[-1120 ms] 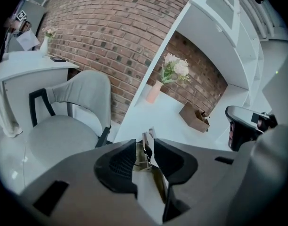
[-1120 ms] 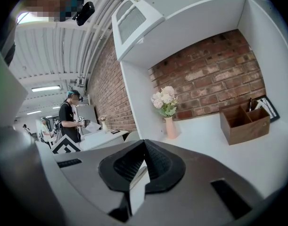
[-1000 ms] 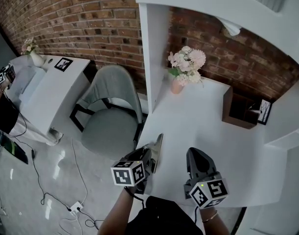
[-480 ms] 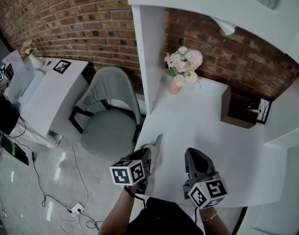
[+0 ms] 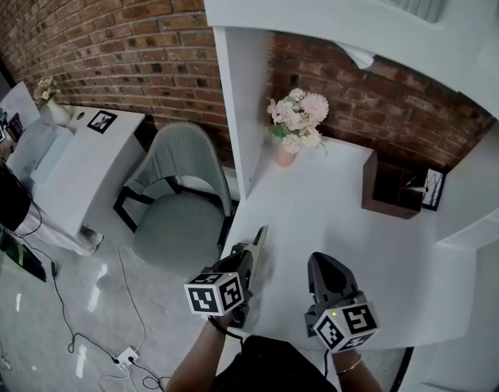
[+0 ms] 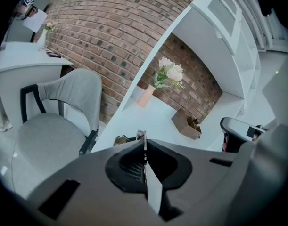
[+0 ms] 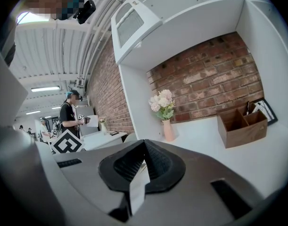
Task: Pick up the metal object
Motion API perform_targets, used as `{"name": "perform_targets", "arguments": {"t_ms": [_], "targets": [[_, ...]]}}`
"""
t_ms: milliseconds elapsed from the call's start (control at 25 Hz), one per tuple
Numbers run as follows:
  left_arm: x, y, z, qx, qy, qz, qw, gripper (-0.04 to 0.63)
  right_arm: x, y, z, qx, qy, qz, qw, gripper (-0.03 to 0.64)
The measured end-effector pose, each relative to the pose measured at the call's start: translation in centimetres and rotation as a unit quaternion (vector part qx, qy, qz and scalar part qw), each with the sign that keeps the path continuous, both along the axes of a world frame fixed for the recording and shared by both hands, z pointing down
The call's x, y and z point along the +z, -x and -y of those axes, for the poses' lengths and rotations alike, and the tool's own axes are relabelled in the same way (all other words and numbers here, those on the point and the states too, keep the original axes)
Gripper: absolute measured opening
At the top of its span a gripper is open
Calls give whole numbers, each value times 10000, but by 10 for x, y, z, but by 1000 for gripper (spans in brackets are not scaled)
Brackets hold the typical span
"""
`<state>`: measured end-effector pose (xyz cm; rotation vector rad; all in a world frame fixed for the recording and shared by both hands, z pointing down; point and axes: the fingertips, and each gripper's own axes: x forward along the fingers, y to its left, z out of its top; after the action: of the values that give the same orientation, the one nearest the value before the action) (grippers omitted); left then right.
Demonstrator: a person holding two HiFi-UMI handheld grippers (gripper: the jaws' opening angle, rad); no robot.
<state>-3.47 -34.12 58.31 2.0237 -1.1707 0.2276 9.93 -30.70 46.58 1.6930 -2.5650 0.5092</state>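
Nearest to us, at the near left edge of the white tabletop (image 5: 339,211), our left gripper (image 5: 251,258) has just been closing its jaws. They are now clamped on the thin metal object (image 5: 260,240), which points away from us. To the right, our right gripper (image 5: 323,261) keeps its jaws together. Farther away stand a brown box (image 5: 392,193) and a vase of flowers (image 5: 291,129).

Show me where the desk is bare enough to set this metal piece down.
The wide middle of the white desk, between the flower vase and the wooden organizer, is bare. The back right corner is crowded: organizer and picture frame.
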Motion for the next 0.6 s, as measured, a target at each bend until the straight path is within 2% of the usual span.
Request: {"name": "perform_targets", "arguments": {"t_ms": [240, 600], "targets": [[-40, 4, -1, 54, -625, 350, 9974, 11, -8, 6, -4, -75, -103, 39, 9999, 5], [-104, 25, -10, -139, -1413, 606, 9880, 11, -29, 16, -15, -190, -340, 82, 9992, 5]]}}
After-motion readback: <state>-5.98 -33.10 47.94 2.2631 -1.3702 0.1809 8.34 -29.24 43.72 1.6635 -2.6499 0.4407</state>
